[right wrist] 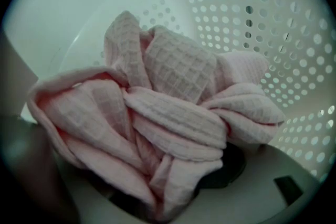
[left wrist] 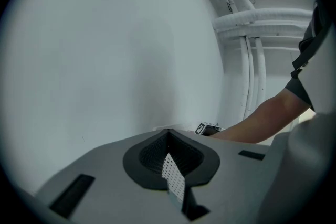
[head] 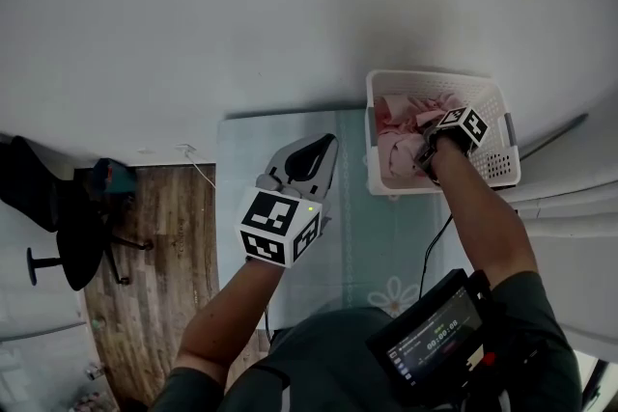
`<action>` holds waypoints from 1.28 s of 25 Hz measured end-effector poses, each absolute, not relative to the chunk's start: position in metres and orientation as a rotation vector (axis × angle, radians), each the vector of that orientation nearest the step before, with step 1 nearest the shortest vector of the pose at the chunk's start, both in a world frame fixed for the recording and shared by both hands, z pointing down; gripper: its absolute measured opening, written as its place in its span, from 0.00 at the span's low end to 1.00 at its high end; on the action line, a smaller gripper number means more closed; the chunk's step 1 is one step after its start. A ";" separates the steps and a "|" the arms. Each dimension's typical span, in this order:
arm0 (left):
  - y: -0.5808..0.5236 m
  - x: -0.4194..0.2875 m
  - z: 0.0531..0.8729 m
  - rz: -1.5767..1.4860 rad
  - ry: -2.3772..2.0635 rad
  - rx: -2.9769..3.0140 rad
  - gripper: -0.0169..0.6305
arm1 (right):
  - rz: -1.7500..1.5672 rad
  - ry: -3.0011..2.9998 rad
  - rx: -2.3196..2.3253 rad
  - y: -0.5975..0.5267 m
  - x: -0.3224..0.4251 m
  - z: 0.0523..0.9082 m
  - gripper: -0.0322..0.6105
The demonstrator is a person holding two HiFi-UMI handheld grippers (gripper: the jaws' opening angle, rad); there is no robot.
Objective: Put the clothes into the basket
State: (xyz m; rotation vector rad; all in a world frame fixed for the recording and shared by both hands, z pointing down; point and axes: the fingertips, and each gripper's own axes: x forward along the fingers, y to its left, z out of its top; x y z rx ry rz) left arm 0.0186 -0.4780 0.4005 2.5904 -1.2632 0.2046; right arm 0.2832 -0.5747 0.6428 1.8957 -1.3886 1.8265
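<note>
Fingers (right wrist: 299, 168) of right gripper (head: 425, 155) clenched on pink cloth (right wrist: 173, 113), held inside basket (right wrist: 252, 23) for release; left gripper (head: 323, 146) clenched empty beside basket.

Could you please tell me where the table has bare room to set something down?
The tablecloth is bare between its left edge and the basket, though the left gripper hovers over it, and in front of the basket. The basket is crowded with pink cloth and the right gripper.

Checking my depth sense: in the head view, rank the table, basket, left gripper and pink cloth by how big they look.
1. table
2. basket
3. left gripper, nearer the camera, so its size against the basket is unsure
4. cloth
</note>
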 end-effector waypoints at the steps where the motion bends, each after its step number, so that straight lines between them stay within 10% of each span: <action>1: -0.479 0.022 0.400 0.205 -1.262 2.593 0.04 | 1.832 -1.374 1.899 -0.573 0.285 0.645 0.57; 32: -0.502 0.043 0.413 0.182 -1.237 2.543 0.04 | 1.835 -1.288 1.797 -0.574 0.276 0.684 0.66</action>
